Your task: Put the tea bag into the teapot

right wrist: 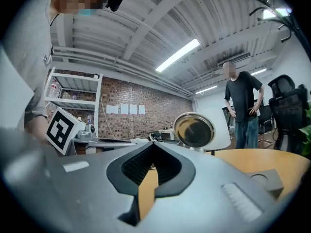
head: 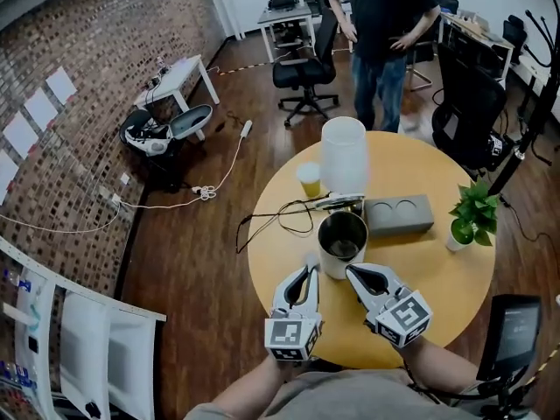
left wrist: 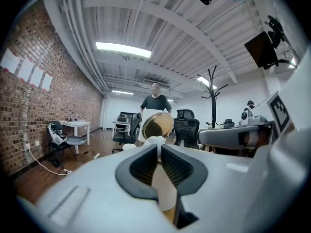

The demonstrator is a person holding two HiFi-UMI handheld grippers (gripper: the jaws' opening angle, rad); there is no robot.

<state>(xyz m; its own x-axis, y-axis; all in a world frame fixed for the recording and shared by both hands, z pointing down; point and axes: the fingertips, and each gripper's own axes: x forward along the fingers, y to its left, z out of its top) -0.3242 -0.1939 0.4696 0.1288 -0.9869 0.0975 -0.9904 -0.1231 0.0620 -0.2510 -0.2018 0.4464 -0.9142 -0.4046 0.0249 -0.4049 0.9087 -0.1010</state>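
Note:
A steel teapot (head: 341, 237) with an open top stands near the middle of the round yellow table (head: 437, 269). My left gripper (head: 311, 261) sits just left of the pot's base, its jaws nearly together on a small white tea bag (left wrist: 155, 141) pinched at their tips. In the left gripper view the teapot (left wrist: 157, 125) shows right behind the bag, its golden inside turned toward the camera. My right gripper (head: 348, 270) rests just in front of the pot, shut with nothing between its jaws. The right gripper view has the teapot (right wrist: 194, 129) ahead and a little to the right.
Behind the pot stand a tall white container (head: 344, 154), a yellow cup (head: 309, 180) and a grey block with two round hollows (head: 398, 215). A black cable (head: 280, 217) loops over the table's left edge. A potted plant (head: 472, 217) sits at the right. A person (head: 385, 24) stands beyond the table.

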